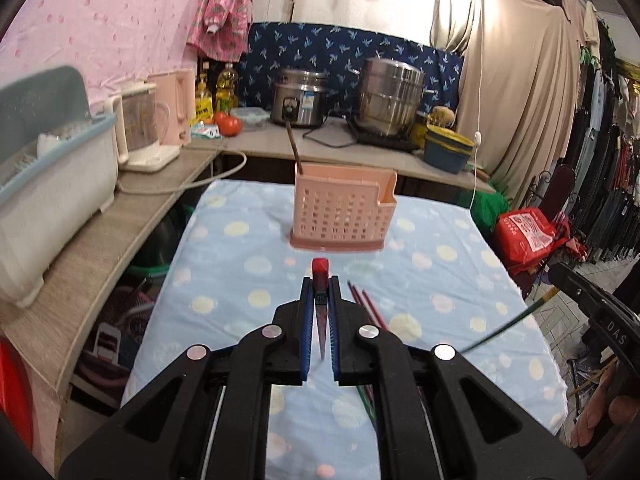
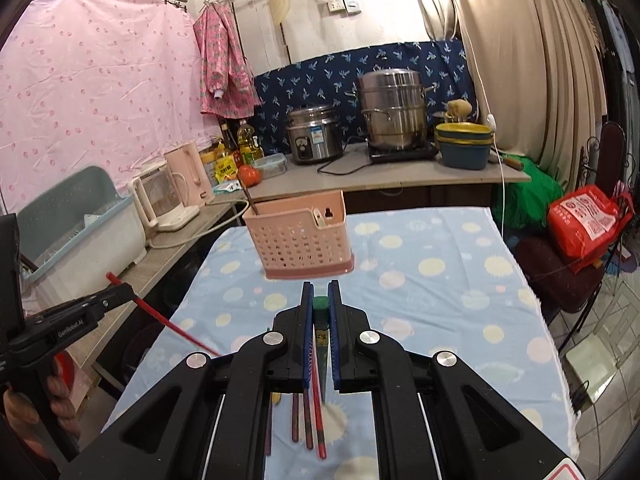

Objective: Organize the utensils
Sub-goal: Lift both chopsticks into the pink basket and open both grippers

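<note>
A pink perforated utensil holder [image 1: 344,210] stands on the blue dotted tablecloth [image 1: 240,264], with one brown chopstick [image 1: 294,146] in its left end; it also shows in the right wrist view [image 2: 300,240]. My left gripper [image 1: 321,292] is shut on a red chopstick [image 1: 320,276], held above the table in front of the holder. My right gripper [image 2: 321,300] is shut on a green chopstick [image 2: 320,316]. Several red and brown chopsticks [image 2: 308,420] lie on the cloth below the right gripper. The left gripper with the red chopstick [image 2: 160,316] shows at the left of the right wrist view.
A counter [image 1: 360,148] behind the table holds a rice cooker [image 1: 300,98], a steel steamer pot [image 1: 390,96], stacked blue bowls [image 1: 448,148], oil bottles and a tomato [image 1: 229,123]. A dish rack [image 1: 44,184] and kettles stand on the left shelf. A red bag [image 1: 528,236] sits at right.
</note>
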{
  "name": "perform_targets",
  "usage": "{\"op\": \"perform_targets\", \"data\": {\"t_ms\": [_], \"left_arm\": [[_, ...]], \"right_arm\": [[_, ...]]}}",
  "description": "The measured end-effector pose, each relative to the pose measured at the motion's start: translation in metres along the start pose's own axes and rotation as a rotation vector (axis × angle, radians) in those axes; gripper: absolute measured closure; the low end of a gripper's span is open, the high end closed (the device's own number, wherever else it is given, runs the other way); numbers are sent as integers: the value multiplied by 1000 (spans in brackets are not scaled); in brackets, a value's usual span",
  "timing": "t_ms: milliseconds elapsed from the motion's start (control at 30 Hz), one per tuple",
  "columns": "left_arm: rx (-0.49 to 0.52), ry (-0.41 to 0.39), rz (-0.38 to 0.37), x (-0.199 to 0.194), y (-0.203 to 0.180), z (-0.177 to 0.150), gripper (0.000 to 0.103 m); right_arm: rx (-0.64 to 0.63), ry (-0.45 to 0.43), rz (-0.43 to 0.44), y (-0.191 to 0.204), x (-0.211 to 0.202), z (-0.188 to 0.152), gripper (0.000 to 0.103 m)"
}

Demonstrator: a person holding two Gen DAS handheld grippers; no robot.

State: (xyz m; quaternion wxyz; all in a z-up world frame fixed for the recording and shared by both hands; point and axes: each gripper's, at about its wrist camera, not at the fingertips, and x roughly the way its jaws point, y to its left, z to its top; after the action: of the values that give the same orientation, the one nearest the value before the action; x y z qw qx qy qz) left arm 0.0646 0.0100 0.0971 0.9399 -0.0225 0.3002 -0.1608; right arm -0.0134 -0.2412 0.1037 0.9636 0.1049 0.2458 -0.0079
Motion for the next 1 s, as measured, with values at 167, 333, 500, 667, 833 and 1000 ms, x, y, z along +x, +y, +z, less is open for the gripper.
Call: {"op": "perform_targets", "data": {"t_ms": [167, 333, 500, 667, 833, 1000], "left_arm": [[21, -44, -2, 8, 0, 36, 96], [36, -105, 1, 17, 0, 83, 96], [45, -185, 18, 30, -5, 141, 96], [36, -249, 24, 54, -6, 198, 96], [19, -284, 32, 83, -4, 236, 96], [6, -242, 36, 128, 3, 244, 96]], "right_arm": [[-9, -26, 16, -1, 13, 31, 96], [-24, -79, 25, -1, 32, 78, 96], [-31, -152, 38, 5, 56, 133, 96], [-45, -219, 27, 14, 90, 187, 96], [-31, -244, 41, 23, 129, 222, 96], [-7, -242, 68, 30, 172, 233, 96]]}}
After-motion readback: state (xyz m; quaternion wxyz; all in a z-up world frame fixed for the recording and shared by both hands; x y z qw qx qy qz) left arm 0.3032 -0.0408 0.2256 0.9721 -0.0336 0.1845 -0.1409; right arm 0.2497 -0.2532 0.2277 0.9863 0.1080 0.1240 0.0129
